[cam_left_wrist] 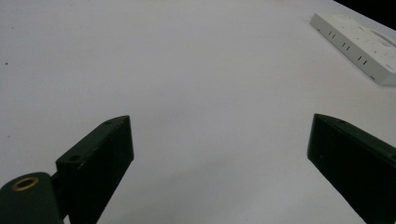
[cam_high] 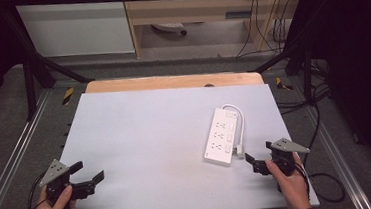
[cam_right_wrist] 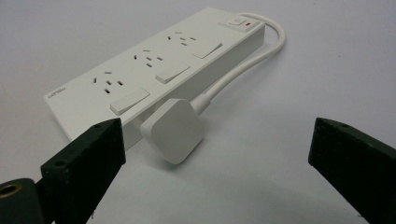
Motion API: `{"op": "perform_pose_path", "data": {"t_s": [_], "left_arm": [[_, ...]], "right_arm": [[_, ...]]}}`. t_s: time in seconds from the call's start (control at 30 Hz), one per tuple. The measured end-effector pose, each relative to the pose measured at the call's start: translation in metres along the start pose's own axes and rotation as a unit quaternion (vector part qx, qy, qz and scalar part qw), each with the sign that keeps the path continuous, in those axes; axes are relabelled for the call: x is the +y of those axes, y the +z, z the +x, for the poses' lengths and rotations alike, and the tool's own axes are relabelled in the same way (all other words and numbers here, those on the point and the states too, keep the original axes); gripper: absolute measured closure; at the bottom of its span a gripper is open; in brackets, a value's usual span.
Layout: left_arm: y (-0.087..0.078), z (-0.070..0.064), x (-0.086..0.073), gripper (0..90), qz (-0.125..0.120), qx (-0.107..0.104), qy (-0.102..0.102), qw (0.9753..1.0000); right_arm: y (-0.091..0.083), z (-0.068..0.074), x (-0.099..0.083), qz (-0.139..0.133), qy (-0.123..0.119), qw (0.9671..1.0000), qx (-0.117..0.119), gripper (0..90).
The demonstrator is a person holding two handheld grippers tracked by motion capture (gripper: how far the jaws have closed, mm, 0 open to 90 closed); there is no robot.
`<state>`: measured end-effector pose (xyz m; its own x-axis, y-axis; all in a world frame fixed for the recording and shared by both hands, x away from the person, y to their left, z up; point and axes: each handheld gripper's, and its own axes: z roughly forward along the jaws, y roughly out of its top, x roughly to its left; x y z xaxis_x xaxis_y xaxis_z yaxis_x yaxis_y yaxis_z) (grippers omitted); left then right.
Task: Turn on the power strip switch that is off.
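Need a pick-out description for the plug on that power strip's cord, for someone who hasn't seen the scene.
Start at the white table, right half, where a white power strip lies. Its cord loops from the far end back along its side to the plug: a flat rounded-square white block by the strip's near corner, ahead of the right gripper.

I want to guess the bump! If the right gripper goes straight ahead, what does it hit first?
Probably the plug, lying just ahead of the open right gripper, beside the power strip. Depth is hard to judge.
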<state>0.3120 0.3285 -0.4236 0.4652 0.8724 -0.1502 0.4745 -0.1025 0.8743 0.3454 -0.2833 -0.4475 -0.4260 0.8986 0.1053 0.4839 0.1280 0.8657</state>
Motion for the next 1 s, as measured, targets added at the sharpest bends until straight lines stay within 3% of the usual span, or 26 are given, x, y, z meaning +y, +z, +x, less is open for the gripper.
{"op": "perform_pose_path", "data": {"t_s": [0.1, 0.23, 0.53, 0.77, 1.0], "left_arm": [[0.003, 0.002, 0.003, 8.9, -0.005, 0.001, -0.008, 1.0], [0.007, 0.003, 0.005, 8.3, -0.009, -0.002, -0.003, 0.9999], [0.01, 0.01, 0.007, 7.8, -0.012, 0.006, 0.0, 0.9999], [0.008, 0.007, 0.006, 7.5, -0.005, 0.013, 0.015, 0.9998], [0.009, 0.007, 0.004, 7.5, 0.0, 0.014, 0.012, 0.9998]], "right_arm": [[0.0, 0.0, 0.0, 0.004, 0.0, 1.0, -0.005, 4.0], [-0.002, -0.001, 0.002, 0.005, 0.011, 0.9999, -0.009, 3.6], [-0.006, 0.006, 0.008, 0.013, 0.003, 0.9999, -0.006, 3.3], [-0.008, 0.014, 0.015, 0.019, -0.005, 0.9998, -0.002, 4.0], [-0.007, 0.013, 0.021, 0.029, 0.0, 0.9996, 0.004, 4.1]]}}
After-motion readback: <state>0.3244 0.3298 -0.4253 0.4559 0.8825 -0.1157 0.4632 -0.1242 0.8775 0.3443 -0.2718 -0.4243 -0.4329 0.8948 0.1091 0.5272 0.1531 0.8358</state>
